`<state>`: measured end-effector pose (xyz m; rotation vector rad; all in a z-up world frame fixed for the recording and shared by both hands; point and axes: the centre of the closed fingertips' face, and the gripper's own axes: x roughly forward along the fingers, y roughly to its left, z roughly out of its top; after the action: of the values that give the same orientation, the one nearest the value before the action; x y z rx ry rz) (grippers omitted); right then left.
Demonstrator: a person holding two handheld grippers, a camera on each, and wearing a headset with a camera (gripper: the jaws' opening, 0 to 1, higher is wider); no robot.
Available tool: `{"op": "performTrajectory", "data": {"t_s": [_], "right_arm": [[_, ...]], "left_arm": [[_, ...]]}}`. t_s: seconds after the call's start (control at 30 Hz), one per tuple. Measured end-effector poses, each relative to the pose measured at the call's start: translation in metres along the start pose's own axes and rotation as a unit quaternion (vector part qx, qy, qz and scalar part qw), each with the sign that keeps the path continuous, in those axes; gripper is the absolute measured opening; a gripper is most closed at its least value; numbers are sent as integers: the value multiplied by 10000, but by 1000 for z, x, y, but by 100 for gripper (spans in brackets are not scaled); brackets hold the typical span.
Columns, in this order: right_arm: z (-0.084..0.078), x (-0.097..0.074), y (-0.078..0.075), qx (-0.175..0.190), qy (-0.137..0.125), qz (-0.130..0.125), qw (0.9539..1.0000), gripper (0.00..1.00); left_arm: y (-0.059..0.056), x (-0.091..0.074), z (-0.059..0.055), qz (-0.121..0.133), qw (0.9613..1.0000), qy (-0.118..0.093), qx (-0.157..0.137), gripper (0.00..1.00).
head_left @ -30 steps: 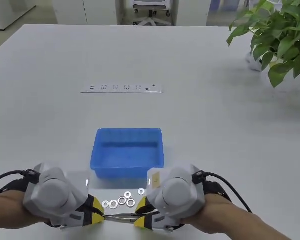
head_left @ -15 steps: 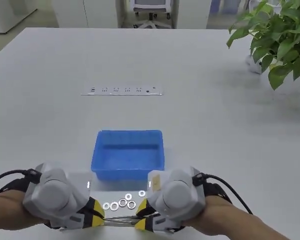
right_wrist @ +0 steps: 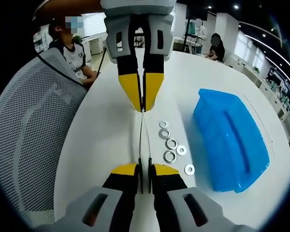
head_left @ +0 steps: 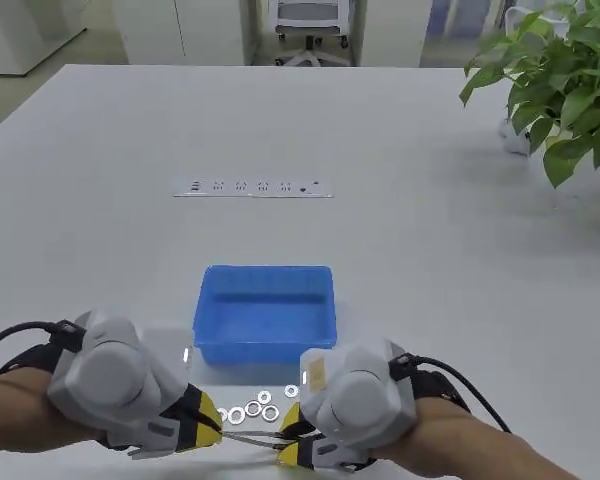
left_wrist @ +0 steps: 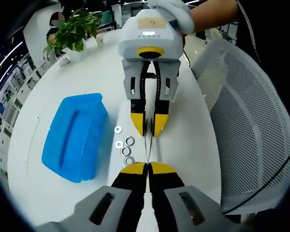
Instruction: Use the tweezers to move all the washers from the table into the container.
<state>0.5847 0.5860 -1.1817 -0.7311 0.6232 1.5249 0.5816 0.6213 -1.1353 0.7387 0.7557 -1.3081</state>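
Pinching the tweezers (left_wrist: 147, 147) at both ends, just beside the washers (right_wrist: 172, 144).
We are seeing the left gripper (left_wrist: 147, 166) and right gripper (right_wrist: 144, 170) each clamping one end; the right gripper view is revealing two thin steel arms, the head view a blue container (head_left: 266, 312) just beyond six silver rings lying on the table (head_left: 430, 230).

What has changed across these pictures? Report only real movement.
Little: the overall shift is the headset moving. The left gripper and right gripper stay shut on opposite ends of the tweezers, which now seem tilted slightly, right end nearer the person. Nothing was let go. The washers lie in the same cluster before the blue container, none inside.
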Motion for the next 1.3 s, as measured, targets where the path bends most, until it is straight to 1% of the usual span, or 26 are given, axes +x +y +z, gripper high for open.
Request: {"op": "performTrajectory", "data": {"t_s": [0.1,0.17,0.3,0.47,0.6,0.8,0.97,1.1,1.3], "right_arm": [[0,-1,1,-110,41,-34,9999,12],[1,-2,0,-118,29,-61,9999,11],[3,-5,-1,-108,6,-128,9999,11],[11,-11,-6,-3,-184,-242,9995,11],[19,-13,-8,67,-341,-315,9989,11],[27,-13,-8,137,-497,-365,9980,11],[30,-9,-3,162,-571,-355,9976,11],[32,-8,0,210,-629,-323,9973,11],[29,-4,4,212,-595,-277,9976,12]], "left_arm": [[0,-4,8,42,10000,-70,19,5],[0,-5,10,63,9999,-80,54,5],[1,-13,22,110,9996,-261,60,5],[3,-23,35,222,9988,-405,174,5],[4,-32,50,281,9974,-631,221,5],[3,-35,64,282,9955,-866,279,5],[-1,-33,71,238,9943,-986,341,5],[-4,-30,75,187,9933,-1093,318,5],[-7,-26,72,132,9936,-1078,322,5]]}}
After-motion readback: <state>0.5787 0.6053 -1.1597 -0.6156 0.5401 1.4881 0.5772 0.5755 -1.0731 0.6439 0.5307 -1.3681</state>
